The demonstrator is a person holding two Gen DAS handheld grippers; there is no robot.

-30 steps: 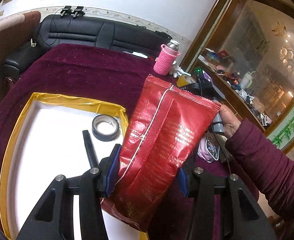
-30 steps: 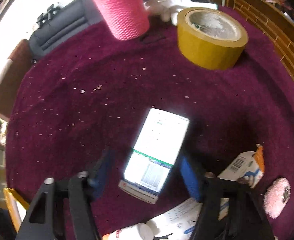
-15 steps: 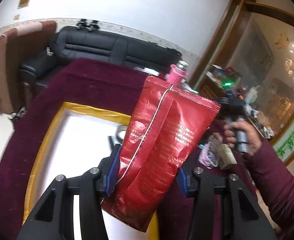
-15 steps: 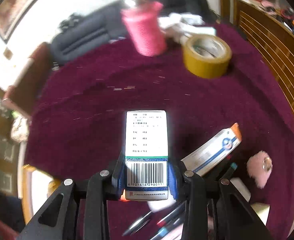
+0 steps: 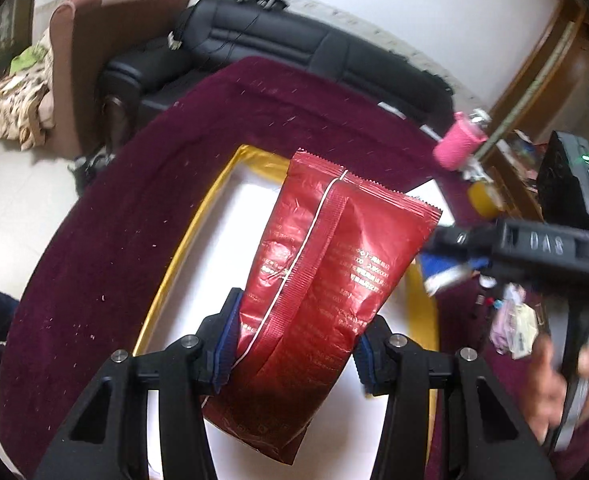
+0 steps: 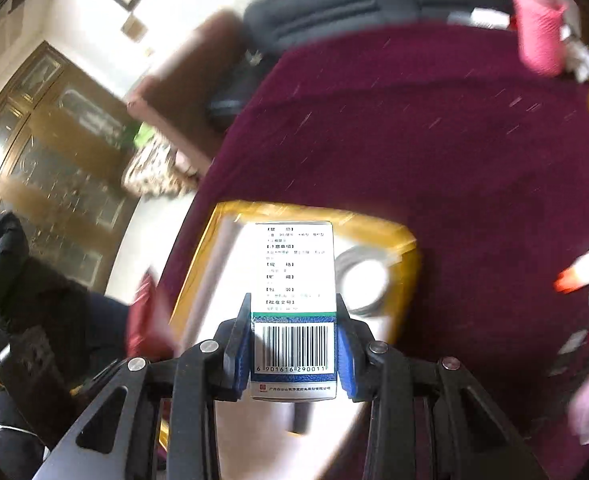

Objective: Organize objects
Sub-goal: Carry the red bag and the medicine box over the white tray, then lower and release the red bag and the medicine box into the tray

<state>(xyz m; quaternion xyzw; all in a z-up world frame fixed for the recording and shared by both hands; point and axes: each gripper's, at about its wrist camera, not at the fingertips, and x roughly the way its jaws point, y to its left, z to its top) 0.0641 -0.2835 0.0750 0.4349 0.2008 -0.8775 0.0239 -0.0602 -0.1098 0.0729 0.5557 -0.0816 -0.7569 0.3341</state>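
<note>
A maroon cloth (image 5: 142, 208) covers the round table, with a yellow-rimmed white tray (image 5: 214, 204) on it. The left gripper (image 5: 294, 344) clenches a red foil packet (image 5: 326, 280) above the tray; the right gripper (image 6: 294, 344) grips a white medicine box (image 6: 294, 280) over the same tray. A black sofa (image 5: 278, 44) lines the white wall behind, and a pink-sleeved bottle (image 6: 538, 36) stands at the table's far edge

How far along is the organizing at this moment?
Done: a tape roll already lies in the yellow-rimmed tray. In hand: left tongs grip a red foil pouch above the tray; right tongs grip a white medicine box over it. Left: both unreleased, and small items remain on the maroon cloth.
</note>
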